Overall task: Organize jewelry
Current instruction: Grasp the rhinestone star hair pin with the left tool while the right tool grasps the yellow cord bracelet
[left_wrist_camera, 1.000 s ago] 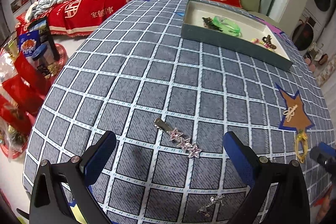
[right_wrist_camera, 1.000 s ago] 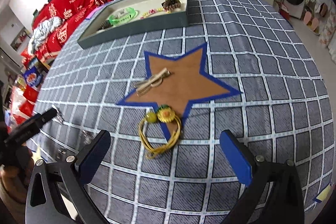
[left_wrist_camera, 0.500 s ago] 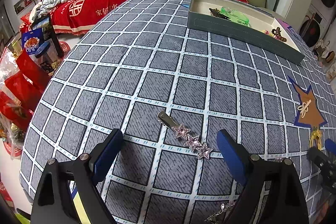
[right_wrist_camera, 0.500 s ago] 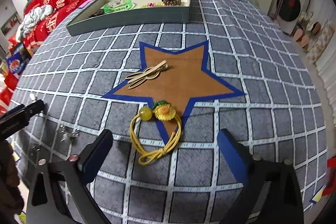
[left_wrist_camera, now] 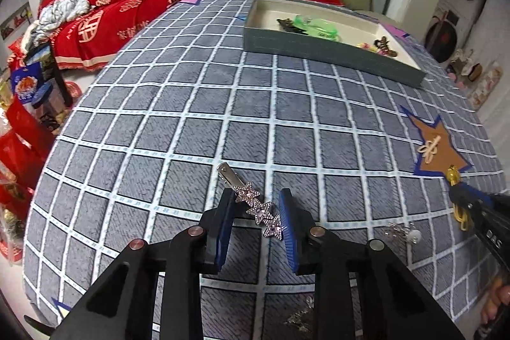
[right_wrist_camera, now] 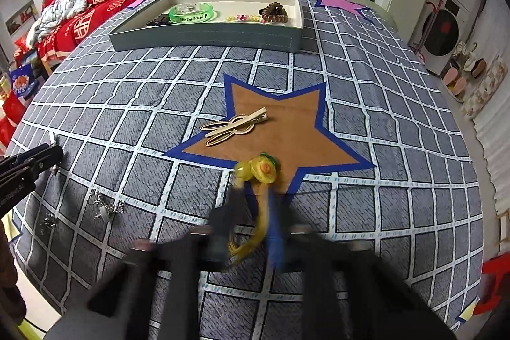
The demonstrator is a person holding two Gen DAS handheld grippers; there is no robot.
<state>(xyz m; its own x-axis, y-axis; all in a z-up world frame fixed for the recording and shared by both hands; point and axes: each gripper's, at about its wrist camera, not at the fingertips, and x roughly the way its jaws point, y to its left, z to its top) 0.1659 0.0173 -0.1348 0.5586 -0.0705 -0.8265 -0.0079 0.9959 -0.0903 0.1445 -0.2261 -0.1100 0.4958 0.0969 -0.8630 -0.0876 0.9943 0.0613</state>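
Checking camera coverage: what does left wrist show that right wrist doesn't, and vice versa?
Left wrist only: the left gripper with its blue pads closed around the silver star-studded hair clip; its jaws have just been closing.

Right wrist only: the right gripper, blurred, shut on the yellow cord hair tie with flower charm, and a pink star patch behind the tray.

Both: the grey-green jewelry tray holding a green bracelet, the brown blue-edged star patch with the beige flat hair clip, and the grey checked tablecloth.
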